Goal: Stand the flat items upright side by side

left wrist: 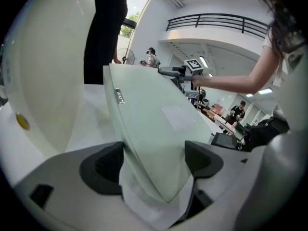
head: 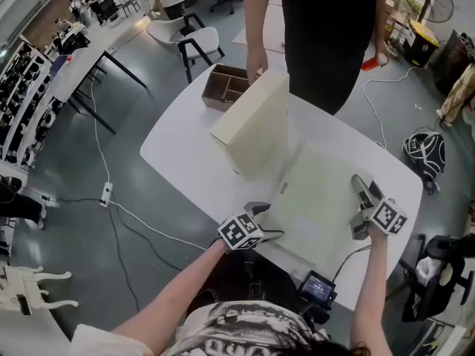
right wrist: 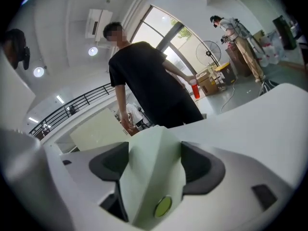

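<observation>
A pale green flat folder [head: 319, 199] is on the white table [head: 178, 154], held at both near corners. My left gripper [head: 267, 221] grips its near-left corner; in the left gripper view the folder [left wrist: 154, 114] runs tilted between the pads of that gripper [left wrist: 156, 160]. My right gripper [head: 358, 202] holds the right edge; in the right gripper view the folder [right wrist: 151, 146], with a yellow-green snap, fills the gap of that gripper [right wrist: 155, 166]. A cream flat item [head: 256, 121] stands upright farther back, steadied by a standing person's hand [head: 257, 64].
A brown wooden divider box [head: 225, 86] sits at the table's far edge behind the cream item. The person in black [head: 326, 28] stands at the far side. A small screen device [head: 318, 288] is at the near edge. Chairs and cables are on the floor around.
</observation>
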Demonstrator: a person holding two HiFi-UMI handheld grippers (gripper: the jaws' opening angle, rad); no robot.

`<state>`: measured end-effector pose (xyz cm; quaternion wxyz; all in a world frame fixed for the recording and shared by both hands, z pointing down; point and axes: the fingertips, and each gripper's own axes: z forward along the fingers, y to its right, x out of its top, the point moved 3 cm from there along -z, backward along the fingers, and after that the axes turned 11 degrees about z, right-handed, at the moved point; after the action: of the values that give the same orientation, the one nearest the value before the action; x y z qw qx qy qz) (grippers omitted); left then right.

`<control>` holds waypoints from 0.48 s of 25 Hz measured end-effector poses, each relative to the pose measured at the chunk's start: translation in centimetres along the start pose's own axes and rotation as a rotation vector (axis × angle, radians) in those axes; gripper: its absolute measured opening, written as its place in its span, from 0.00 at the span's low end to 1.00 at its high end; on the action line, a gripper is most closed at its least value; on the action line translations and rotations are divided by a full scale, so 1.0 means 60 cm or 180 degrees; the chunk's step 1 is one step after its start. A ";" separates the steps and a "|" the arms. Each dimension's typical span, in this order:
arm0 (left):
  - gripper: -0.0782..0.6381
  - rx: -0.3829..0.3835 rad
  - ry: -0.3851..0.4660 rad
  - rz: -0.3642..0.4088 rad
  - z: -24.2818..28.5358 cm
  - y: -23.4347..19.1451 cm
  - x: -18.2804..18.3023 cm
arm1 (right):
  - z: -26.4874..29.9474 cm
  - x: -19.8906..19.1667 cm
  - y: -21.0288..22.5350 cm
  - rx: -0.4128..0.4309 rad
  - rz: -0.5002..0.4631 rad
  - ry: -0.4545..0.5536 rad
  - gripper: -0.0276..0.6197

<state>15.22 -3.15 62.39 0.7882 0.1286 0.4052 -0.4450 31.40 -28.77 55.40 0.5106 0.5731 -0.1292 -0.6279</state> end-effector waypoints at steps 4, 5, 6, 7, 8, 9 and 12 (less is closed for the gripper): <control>0.67 0.0018 -0.0013 0.0408 0.007 -0.012 0.025 | -0.058 0.033 -0.033 0.0055 -0.0076 0.0375 0.55; 0.67 0.0022 -0.0021 0.0508 0.008 -0.015 0.030 | -0.072 0.038 -0.042 0.0051 -0.0128 0.0445 0.55; 0.67 0.0023 -0.0034 0.0605 0.009 -0.018 0.035 | -0.086 0.042 -0.051 0.0039 -0.0193 0.0504 0.55; 0.67 0.0021 -0.0050 0.0697 0.010 -0.019 0.041 | -0.098 0.046 -0.061 0.0028 -0.0256 0.0557 0.55; 0.67 0.0024 -0.0072 0.0791 0.011 -0.022 0.047 | -0.111 0.049 -0.072 0.0026 -0.0312 0.0612 0.55; 0.67 0.0040 -0.0096 0.0886 0.013 -0.026 0.053 | -0.122 0.052 -0.084 0.0037 -0.0358 0.0675 0.55; 0.67 0.0147 -0.0120 0.1152 0.021 -0.044 0.071 | -0.153 0.061 -0.120 0.0079 -0.0469 0.0848 0.53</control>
<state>14.91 -7.93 60.39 0.8597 0.2091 0.3503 -0.3073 36.34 -24.55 45.00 0.4686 0.6655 -0.0256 -0.5805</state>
